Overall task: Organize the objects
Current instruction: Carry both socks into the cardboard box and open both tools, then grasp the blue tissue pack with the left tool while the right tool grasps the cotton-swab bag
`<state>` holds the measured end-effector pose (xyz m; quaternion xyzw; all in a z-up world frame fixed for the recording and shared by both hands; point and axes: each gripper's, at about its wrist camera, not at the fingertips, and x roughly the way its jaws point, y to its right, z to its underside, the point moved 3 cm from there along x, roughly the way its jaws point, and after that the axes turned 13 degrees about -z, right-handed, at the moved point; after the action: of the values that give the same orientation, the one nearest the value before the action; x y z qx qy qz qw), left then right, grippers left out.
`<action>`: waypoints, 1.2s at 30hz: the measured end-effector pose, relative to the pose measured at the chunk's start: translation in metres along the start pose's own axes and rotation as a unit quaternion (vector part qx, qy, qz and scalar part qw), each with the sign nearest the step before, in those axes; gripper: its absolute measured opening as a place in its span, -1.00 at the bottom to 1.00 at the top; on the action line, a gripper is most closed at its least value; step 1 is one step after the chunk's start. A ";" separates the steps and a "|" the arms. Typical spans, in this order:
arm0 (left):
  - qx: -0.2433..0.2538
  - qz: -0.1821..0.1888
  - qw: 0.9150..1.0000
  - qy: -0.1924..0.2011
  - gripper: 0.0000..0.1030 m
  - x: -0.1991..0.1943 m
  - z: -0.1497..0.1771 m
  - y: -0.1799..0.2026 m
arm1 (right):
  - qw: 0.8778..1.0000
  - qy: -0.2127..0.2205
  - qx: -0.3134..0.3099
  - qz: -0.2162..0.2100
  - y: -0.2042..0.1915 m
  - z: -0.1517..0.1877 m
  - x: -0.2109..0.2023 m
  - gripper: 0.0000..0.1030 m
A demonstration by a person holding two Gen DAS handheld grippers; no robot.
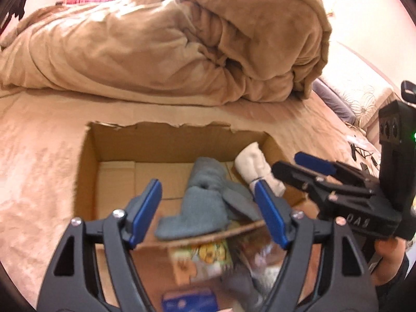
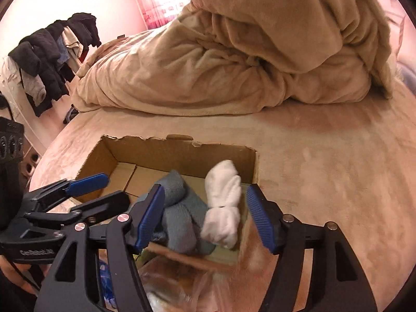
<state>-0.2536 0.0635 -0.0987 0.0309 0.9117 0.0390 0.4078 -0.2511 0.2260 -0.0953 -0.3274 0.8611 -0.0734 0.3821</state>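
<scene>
While both sets of jaws are held wide apart with nothing in them, grey socks (image 1: 200,202) and white socks (image 2: 223,202) are seen between them, already put in the box (image 1: 161,140); blurry things nearer remain.

Warm overexposed glare, blurred foreground

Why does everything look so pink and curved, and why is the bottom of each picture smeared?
Left wrist view: the fisheye lens bends the bed edge, bright light washes out the wall, and clutter below the cardboard box is blurred. Right wrist view: a pink cast lies over wall and bedspread; the white socks are fairly sharp, the box's near edge smeared.
</scene>
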 end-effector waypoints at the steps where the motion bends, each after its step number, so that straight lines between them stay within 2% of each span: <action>1: 0.002 -0.003 1.000 0.006 0.46 -0.009 0.002 -0.002 | 1.000 0.007 -0.002 0.001 -0.005 0.001 -0.009 0.34; 7: 0.000 -0.006 0.999 0.032 0.46 -0.068 0.016 -0.014 | 0.999 0.033 -0.013 0.018 -0.034 0.010 -0.054 0.37; 16: 0.012 -0.013 0.998 0.066 0.54 -0.146 0.048 -0.026 | 0.997 0.041 -0.052 0.036 -0.081 0.042 -0.117 0.48; 19: 0.010 -0.019 0.997 0.067 0.66 -0.160 0.063 -0.030 | 0.997 0.037 -0.053 0.036 -0.088 0.056 -0.131 0.48; 21: 0.006 -0.016 0.998 0.066 0.76 -0.165 0.073 -0.031 | 0.997 0.036 -0.050 0.035 -0.090 0.063 -0.137 0.48; 27: -0.006 -0.010 0.999 0.037 0.77 -0.152 0.097 -0.032 | 0.998 0.028 -0.042 0.036 -0.091 0.087 -0.144 0.62; 36: 0.013 -0.013 1.000 -0.019 0.77 -0.096 0.128 -0.017 | 0.998 -0.022 -0.043 0.045 -0.074 0.113 -0.100 0.62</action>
<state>-0.0952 0.0445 -0.1143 0.0255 0.9045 0.0213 0.4251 -0.0839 0.2447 -0.0849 -0.3062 0.8685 -0.0120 0.3896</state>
